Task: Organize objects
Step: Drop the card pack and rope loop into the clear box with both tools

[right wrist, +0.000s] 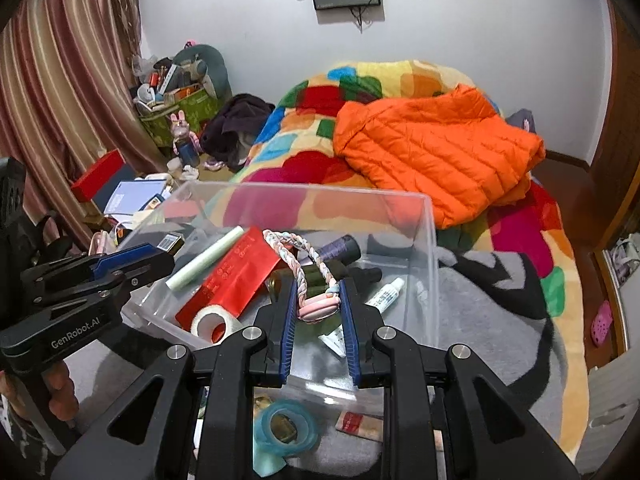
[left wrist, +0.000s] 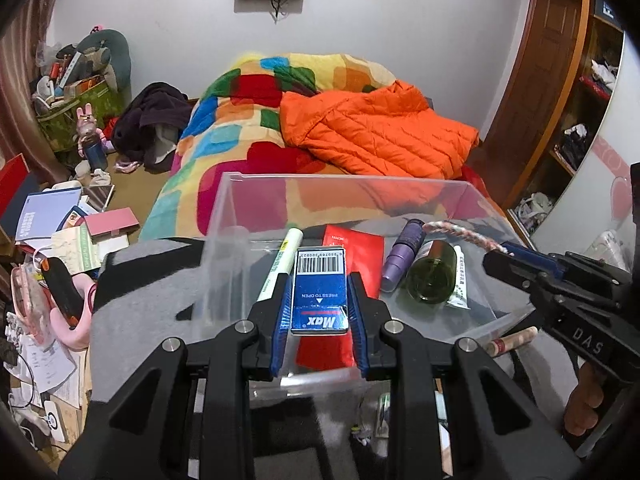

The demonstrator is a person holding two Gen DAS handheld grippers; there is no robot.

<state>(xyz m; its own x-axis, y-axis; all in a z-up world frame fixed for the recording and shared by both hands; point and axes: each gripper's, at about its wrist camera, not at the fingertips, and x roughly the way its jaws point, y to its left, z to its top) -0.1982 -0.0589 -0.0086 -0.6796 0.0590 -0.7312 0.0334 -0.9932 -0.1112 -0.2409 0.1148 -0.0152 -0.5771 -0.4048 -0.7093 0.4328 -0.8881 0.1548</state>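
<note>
"Max" and "PRESS TO OPEN" on the blue box (left wrist: 319, 294); "GenRobot.AI" on the left gripper (right wrist: 138, 258).

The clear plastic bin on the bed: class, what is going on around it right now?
A person is sorting small items into the clear plastic bin. The left hand-held gripper grips a blue Max box above it; the right hand-held gripper holds a pink braided headband. A red packet and purple bottle already lie inside.

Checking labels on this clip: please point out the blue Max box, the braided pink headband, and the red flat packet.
Blue Max box (left wrist: 319, 298): left wrist view, its top face.
Braided pink headband (right wrist: 318, 307): right wrist view, its pink end.
Red flat packet (right wrist: 236, 276): right wrist view, its middle.
</note>
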